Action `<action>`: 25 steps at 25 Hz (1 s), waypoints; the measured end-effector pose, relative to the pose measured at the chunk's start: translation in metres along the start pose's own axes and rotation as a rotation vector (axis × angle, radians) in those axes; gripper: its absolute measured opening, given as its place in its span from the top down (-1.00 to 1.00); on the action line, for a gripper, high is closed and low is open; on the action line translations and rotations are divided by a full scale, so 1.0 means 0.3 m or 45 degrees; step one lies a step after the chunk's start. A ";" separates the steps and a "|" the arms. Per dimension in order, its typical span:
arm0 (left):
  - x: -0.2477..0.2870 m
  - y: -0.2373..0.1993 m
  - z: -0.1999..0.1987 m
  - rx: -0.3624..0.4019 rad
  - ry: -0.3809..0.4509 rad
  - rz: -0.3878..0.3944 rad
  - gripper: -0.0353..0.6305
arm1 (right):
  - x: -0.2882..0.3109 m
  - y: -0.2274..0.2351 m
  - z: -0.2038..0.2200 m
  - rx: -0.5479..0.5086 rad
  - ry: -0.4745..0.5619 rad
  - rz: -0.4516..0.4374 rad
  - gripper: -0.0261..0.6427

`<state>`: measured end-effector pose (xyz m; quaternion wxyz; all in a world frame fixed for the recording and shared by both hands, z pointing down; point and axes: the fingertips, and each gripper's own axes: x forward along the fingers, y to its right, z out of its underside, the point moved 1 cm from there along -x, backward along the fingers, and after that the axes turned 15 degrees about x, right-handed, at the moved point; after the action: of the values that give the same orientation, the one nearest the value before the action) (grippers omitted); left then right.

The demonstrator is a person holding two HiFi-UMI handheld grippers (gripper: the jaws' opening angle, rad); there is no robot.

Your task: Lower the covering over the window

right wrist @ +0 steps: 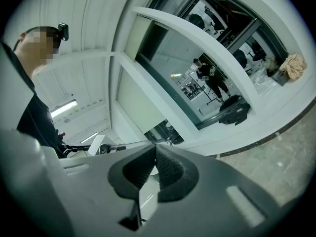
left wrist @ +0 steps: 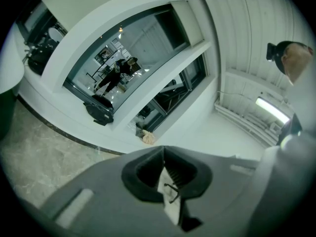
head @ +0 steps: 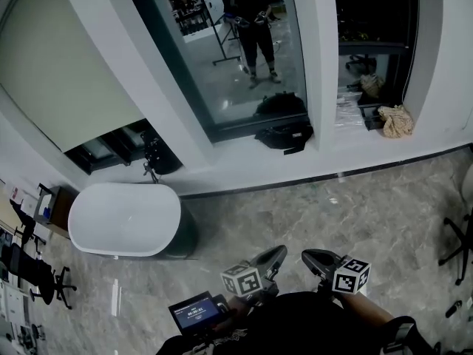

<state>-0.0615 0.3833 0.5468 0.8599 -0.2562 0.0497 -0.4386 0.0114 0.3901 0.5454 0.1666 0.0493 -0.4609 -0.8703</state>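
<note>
Holding left gripper (head: 275,257) and right gripper (head: 312,259) at 6 o'clock, jaws together, empty, we judge lowering unfinished: blind (head: 59,58) at 10 o'clock only part-down.

The floor (head: 355,220) looks polished stone, the blind (head: 59,65) matt, the table (head: 122,220) smooth.

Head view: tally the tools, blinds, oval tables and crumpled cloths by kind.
Tools: 2, the grey left tool and right tool, both shut
Blinds: 1, a beige roller blind
Tables: 1, a white oval table
Cloths: 1, a tan crumpled cloth
Total: 5
</note>
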 end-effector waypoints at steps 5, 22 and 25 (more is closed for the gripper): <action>0.105 0.063 0.028 -0.030 -0.022 0.010 0.88 | -0.096 0.049 -0.052 0.034 -0.001 0.007 0.90; 0.540 -0.066 -0.009 -0.080 -0.124 0.121 0.88 | -0.145 0.358 -0.393 0.075 0.175 0.134 0.90; 0.640 -0.227 -0.110 -0.072 -0.112 0.155 0.88 | -0.029 0.438 -0.521 0.054 0.231 0.179 0.90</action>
<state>-0.0042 0.1877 0.5781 0.8788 -0.2957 0.0397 -0.3724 0.0889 0.2020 0.5632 0.2670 0.0989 -0.4645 -0.8386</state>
